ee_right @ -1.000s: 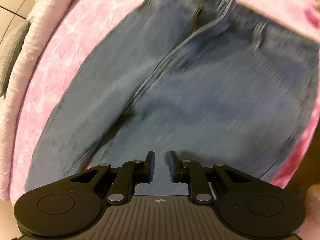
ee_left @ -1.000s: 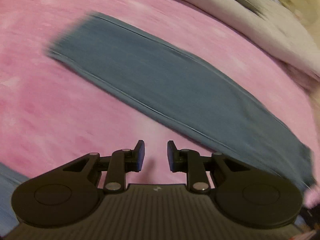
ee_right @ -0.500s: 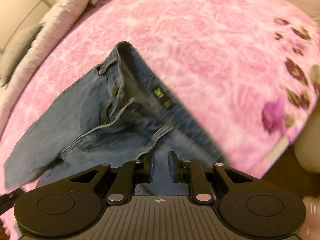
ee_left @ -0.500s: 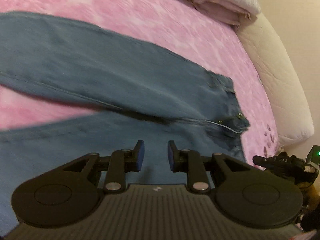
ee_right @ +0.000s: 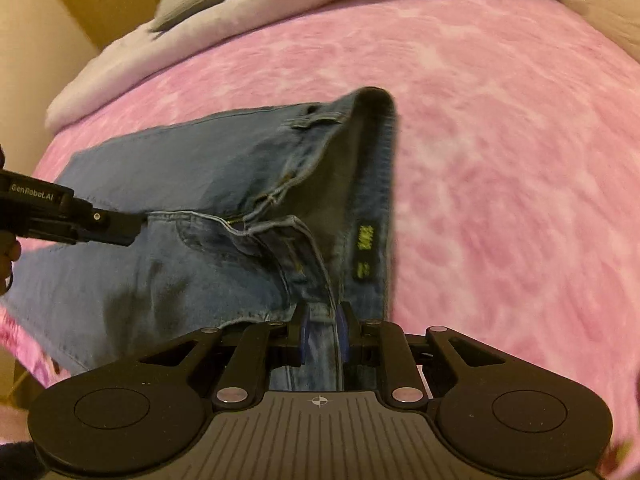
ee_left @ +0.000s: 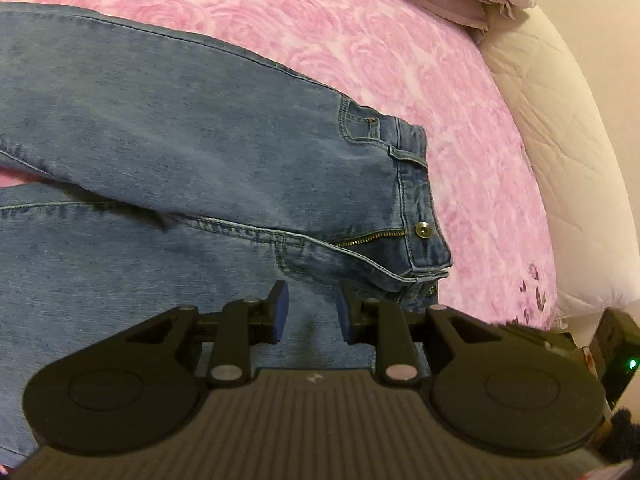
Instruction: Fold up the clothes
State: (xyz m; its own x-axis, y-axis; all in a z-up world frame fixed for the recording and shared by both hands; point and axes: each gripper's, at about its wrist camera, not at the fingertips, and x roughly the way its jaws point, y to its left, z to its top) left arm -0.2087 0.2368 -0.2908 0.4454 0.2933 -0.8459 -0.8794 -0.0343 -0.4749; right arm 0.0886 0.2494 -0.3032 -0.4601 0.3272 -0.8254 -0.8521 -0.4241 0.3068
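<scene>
Pink rose bedding (ee_left: pixel 400 40) covers the bed. On it, the right hand-held gripper (ee_right: pixel 322 334) pinches the waistband of the blue jeans (ee_right: pixel 192 208), lifting that edge. The left hand-held gripper (ee_left: pixel 311 311) hangs over the jeans (ee_left: pixel 180 128) near the zipper, jaws opening, nothing between them. A white blanket (ee_right: pixel 224 16) lies behind.

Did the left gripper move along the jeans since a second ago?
Yes. The left gripper slid from the leg up the jeans to the waistband, toward the white mattress edge; its jaws are opening, gripping nothing.
</scene>
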